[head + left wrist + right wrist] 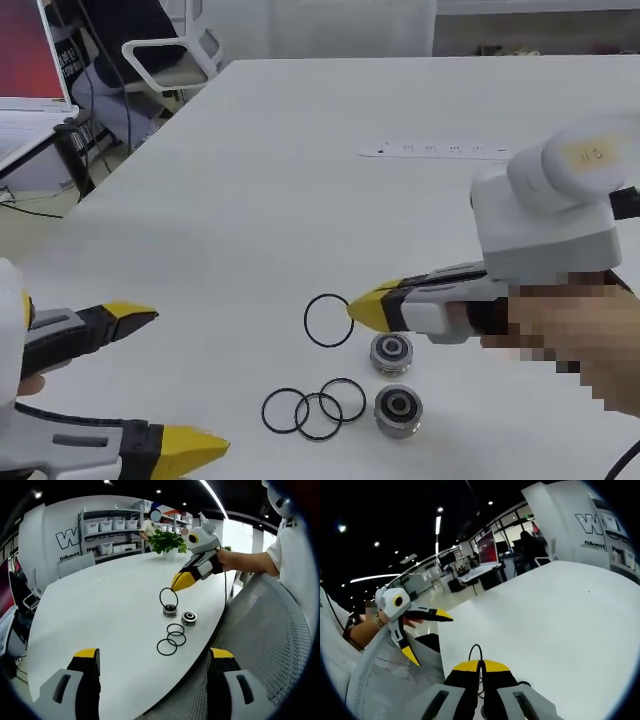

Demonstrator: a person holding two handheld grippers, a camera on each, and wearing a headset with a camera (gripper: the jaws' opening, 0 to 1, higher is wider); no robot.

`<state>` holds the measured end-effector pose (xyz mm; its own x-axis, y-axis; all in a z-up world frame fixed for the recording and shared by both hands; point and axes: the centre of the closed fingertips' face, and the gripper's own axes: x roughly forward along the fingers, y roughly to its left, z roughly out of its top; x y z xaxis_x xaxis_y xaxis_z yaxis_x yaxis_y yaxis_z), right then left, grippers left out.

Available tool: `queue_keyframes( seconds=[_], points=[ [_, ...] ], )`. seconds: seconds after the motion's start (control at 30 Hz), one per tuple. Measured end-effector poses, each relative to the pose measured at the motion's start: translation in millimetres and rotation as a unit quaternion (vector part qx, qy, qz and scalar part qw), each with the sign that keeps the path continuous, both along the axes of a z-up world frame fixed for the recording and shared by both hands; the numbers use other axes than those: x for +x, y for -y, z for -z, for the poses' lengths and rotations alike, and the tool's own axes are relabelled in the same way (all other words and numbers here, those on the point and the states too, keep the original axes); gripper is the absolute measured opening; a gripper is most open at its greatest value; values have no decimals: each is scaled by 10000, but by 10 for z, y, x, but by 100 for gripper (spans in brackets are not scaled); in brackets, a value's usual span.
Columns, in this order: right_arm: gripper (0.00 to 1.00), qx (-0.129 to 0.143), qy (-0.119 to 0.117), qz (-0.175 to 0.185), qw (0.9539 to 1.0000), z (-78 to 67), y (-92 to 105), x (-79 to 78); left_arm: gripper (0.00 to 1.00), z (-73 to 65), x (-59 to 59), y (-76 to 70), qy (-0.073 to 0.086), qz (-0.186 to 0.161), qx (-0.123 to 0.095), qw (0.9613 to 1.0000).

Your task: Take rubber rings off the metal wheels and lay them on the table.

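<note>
Rubber ring (306, 320) hangs pinched in right claw (351, 312), beside metal wheel (391, 352).

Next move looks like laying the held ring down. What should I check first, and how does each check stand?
1. Right gripper shut on the held ring: ok.
2. Held ring free of the nearest wheel: ok, in the head view it hangs beside the wheel, apart from it.
3. Bare table within easy reach for set-down: ok.
4. Left gripper out of the way: ok, open and off to the side.
5. Laid rings clear of the likely drop spot: ok, three overlap nearer the person.
6. Rings left on either wheel, including the other wheel: cannot tell.
</note>
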<state>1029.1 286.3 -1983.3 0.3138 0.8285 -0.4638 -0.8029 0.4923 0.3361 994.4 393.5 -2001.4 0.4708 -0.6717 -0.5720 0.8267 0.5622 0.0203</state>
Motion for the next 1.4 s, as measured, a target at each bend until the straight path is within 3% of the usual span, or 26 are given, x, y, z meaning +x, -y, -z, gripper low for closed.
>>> queue_keyframes(
  seconds=[0.27, 0.57, 0.87, 1.3, 1.4],
  points=[
    [0, -80, -126, -149, 9998, 104, -73, -67, 91, -8, 22, -26, -96, -138, -221, 9996],
    [0, -60, -449, -266, 9986, 300, -157, -146, 94, 38, 24, -50, -141, -194, -87, 9997],
    [0, -259, -508, -283, 9980, 488, -215, -184, 93, 63, 18, -64, -191, -217, -26, 9996],
    [0, -336, -864, 4, 9957, 748, -150, -132, 92, 77, -7, -50, -264, -189, -31, 9995],
    [0, -412, -858, 30, 9955, 778, -142, -132, 91, 80, -11, -49, -277, -182, -23, 9994]
  ],
)
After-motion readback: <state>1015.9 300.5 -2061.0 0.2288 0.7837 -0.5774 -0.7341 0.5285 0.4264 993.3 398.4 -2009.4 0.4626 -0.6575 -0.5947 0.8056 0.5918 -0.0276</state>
